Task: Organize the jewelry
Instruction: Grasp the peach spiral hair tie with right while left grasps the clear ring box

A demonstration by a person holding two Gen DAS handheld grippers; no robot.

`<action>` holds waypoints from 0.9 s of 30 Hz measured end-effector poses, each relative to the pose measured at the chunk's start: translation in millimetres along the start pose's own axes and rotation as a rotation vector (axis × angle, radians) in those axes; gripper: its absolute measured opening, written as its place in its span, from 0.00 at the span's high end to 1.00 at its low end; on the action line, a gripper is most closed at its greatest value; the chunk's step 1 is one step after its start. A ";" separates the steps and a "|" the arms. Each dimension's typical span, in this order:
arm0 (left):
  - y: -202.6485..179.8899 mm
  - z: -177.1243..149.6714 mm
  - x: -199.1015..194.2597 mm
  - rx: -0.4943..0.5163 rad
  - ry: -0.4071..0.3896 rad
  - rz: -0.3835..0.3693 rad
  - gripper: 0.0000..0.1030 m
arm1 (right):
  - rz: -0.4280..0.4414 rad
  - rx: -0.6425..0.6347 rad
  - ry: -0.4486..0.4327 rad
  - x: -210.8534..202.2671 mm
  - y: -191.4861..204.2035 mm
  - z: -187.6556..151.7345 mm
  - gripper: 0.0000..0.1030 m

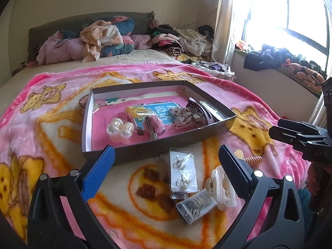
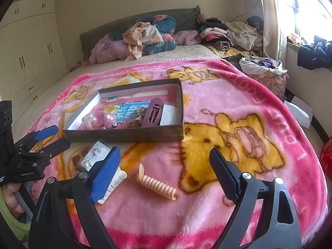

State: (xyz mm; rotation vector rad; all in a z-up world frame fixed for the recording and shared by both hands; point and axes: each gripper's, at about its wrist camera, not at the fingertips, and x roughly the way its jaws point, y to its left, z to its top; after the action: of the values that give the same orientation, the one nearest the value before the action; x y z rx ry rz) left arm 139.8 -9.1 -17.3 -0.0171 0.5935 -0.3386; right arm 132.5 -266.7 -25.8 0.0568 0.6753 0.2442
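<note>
One box [image 1: 145, 149], one spiral clip [image 2: 158, 184], two earring pairs [image 1: 182, 173], both grippers [image 1: 166, 161] [image 2: 164, 166] spread

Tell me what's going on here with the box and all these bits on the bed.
A person holds a gripper in each hand over a pink blanket, sorting jewelry into a shallow box. The box already holds pearl pieces, a hair clip and other bits. Both the left gripper and right gripper are open and empty. Outside the box lie an earring packet, a small clear case, a white clip and a peach spiral hairpin.
</note>
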 end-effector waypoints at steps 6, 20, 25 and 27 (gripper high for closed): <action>-5.2 -9.0 -0.6 0.022 0.015 -0.018 0.11 | -0.001 -0.035 0.019 1.0 2.1 -7.5 0.18; -14.0 -34.1 -5.0 0.085 0.068 -0.071 0.11 | 0.021 -0.126 0.113 18.1 8.1 -25.9 0.18; -13.2 -42.9 -7.4 0.104 0.088 -0.086 0.11 | 0.022 -0.159 0.149 30.2 9.2 -29.1 0.18; -13.1 -46.2 -8.0 0.115 0.097 -0.091 0.11 | 0.026 -0.170 0.160 34.3 9.4 -30.6 0.18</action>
State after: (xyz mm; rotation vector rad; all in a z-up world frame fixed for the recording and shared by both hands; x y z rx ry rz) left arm 104.1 -15.2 -49.9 0.0837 0.6695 -0.4639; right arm 137.3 -250.1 -69.5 -0.1178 0.8105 0.3328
